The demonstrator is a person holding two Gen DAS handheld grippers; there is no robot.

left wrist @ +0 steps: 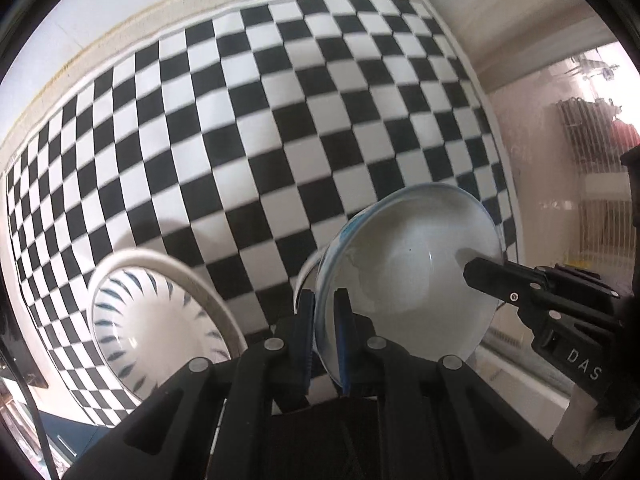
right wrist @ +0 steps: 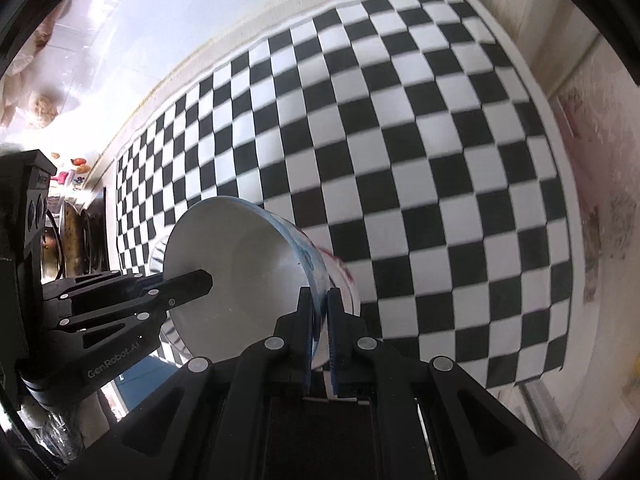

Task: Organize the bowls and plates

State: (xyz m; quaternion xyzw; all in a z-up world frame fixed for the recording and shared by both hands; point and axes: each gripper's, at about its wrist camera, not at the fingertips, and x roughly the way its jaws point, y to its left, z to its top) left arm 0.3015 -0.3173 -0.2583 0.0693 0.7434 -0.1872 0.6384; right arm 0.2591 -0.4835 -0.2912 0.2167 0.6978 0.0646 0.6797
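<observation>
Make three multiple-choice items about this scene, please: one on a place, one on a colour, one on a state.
1. Where is the striped bowl in the left wrist view?
A. Left of the held bowl
B. Inside the held bowl
C. On top of the right gripper

2. What colours is the cloth?
A. Red and white
B. Black and white
C. Plain blue

3. How is the held bowl gripped?
A. By neither gripper
B. By the left gripper only
C. By both grippers on its rim

Answers: 1 A, it lies apart, on the cloth at lower left. 2 B, checkered squares. 3 C, the left gripper and the right gripper each pinch the rim.
</observation>
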